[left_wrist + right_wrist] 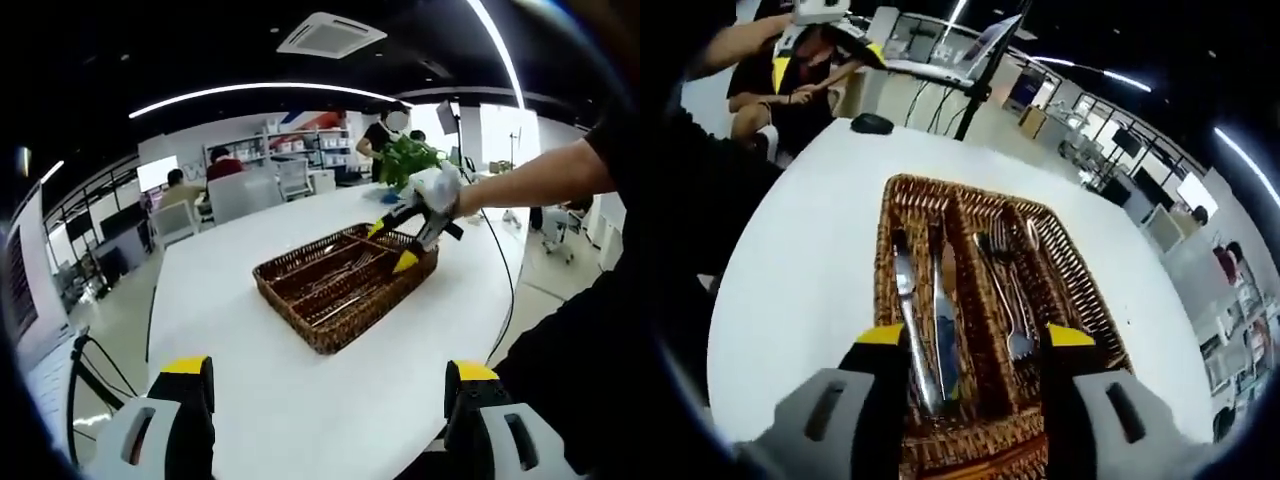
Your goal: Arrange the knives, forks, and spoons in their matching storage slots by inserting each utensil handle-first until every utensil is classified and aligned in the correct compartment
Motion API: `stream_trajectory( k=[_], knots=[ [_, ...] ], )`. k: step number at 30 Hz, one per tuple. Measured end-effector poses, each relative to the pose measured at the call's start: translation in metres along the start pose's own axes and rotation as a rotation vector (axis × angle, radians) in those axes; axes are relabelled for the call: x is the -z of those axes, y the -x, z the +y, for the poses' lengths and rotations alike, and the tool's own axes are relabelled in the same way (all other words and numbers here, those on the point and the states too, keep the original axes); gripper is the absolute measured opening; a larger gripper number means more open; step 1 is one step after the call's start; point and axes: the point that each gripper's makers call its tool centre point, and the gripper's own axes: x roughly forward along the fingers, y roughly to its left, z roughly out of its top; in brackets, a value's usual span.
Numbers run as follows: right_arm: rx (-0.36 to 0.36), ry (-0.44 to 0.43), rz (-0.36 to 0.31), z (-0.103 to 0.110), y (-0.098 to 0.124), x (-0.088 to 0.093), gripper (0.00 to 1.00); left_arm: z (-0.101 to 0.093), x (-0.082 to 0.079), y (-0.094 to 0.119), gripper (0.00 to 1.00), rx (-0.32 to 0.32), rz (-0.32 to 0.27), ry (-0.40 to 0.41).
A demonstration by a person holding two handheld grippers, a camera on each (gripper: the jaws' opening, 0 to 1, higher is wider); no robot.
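Fingers of the right gripper (970, 345) spread wide and empty above the wicker cutlery tray (1065, 265), knives (940, 320) in its left slots, forks (1010, 290) beside them, left gripper (330, 375) open, empty, over the white tabletop (230, 300).

Woven wicker tray (1070, 275), shiny metal knives (925, 310), smooth white table (800, 270)

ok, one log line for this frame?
left gripper open, back from basket | right gripper open, empty, over knives, forks

Open office: white chairs (240, 195), shelves (300, 143), ceiling light strips (260, 92).
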Motion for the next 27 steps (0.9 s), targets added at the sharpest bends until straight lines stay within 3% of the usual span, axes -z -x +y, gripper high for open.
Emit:
stream_trajectory(
  k=[4,5,8,10,12,17,27],
  knots=[
    [0.057,-0.148,-0.063,-0.012,0.009,-0.005,0.97,0.000,-0.005,-0.002,1.00,-0.007,-0.010,0.004],
    [0.080,-0.171,-0.064,-0.015,0.011,-0.004,0.99,0.000,-0.006,-0.002,1.00,-0.008,-0.015,0.006],
    [0.116,-0.252,-0.066,-0.021,0.021,0.000,1.00,-0.002,-0.013,-0.004,1.00,0.011,-0.066,0.052],
    [0.138,-0.326,-0.064,-0.022,0.028,0.003,1.00,-0.001,-0.022,-0.006,1.00,0.029,-0.127,0.130],
    [0.185,-0.369,-0.047,-0.027,0.037,0.009,0.99,0.000,-0.023,-0.007,1.00,0.044,-0.137,0.198],
    [0.248,-0.528,-0.096,-0.028,0.065,0.013,0.99,0.002,-0.029,-0.008,1.00,0.025,-0.140,0.165],
    [0.333,-0.603,-0.104,-0.008,0.117,0.031,0.99,-0.004,-0.040,-0.013,1.00,0.007,-0.151,0.125]
  ],
)
